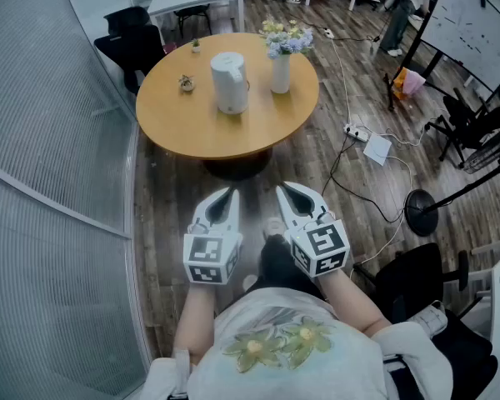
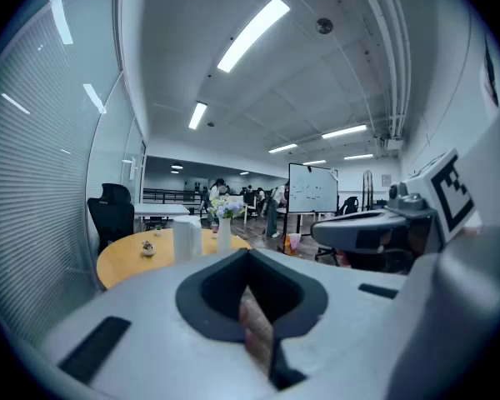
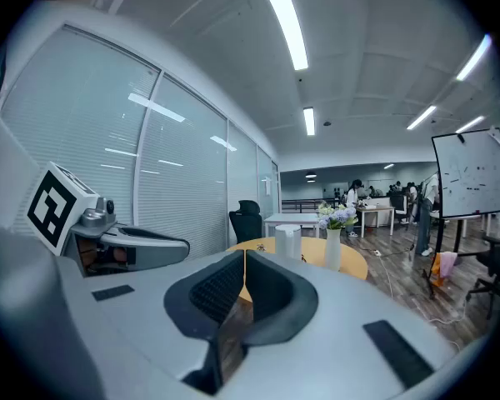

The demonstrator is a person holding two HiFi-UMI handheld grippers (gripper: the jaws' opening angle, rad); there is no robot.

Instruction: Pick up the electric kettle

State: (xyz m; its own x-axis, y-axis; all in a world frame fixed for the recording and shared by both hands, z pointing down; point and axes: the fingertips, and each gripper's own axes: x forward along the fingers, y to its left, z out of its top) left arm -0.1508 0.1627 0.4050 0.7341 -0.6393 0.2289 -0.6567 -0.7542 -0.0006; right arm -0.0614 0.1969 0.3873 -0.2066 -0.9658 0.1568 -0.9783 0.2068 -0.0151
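A white electric kettle (image 1: 230, 82) stands upright near the middle of a round wooden table (image 1: 183, 123), well ahead of me. It also shows small and far off in the left gripper view as the kettle (image 2: 187, 240) and in the right gripper view as the kettle (image 3: 287, 242). My left gripper (image 1: 229, 195) and right gripper (image 1: 284, 192) are held side by side over the floor, short of the table. Both are shut with nothing between the jaws.
A white vase of flowers (image 1: 282, 61) stands just right of the kettle, and two tiny potted plants (image 1: 186, 82) sit on the table's left part. A frosted glass wall (image 1: 42, 182) runs along the left. Cables and a power strip (image 1: 356, 132) lie on the floor at right, near black chairs (image 1: 417, 282).
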